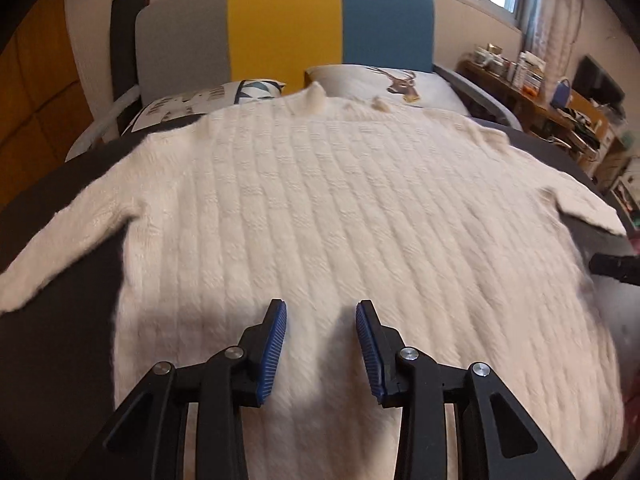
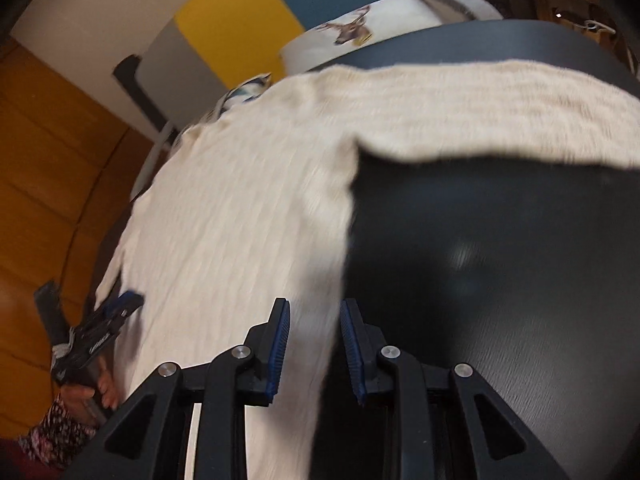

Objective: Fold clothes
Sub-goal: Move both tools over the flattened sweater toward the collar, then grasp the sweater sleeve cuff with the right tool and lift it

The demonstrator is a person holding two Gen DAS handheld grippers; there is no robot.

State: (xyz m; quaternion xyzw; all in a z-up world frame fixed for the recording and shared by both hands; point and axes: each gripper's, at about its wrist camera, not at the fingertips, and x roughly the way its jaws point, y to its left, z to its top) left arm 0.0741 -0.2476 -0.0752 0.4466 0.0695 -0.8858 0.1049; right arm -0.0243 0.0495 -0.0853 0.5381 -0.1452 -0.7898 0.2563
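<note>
Your left gripper [image 1: 321,346] sits with its pads spread apart, nothing between them, hovering over the hem end of the cream knit sweater [image 1: 340,216]. Your right gripper [image 2: 314,350] is spread too, straddling the sweater's side edge where it meets the dark surface [image 2: 500,280]. The sweater lies flat and spread out, both sleeves out to the sides, collar toward the pillows [image 1: 384,84].

What could go wrong: that fuzzy knit is thick, so a shallow pinch may catch only the top layer and the fold drags crooked. Both views are blurry, so placement is a bit of a guess.

The left view shows the whole sweater with both sleeves; the right view only gets one sleeve [image 2: 500,120], but shows your hand [image 2: 90,394] on the other gripper.
</note>
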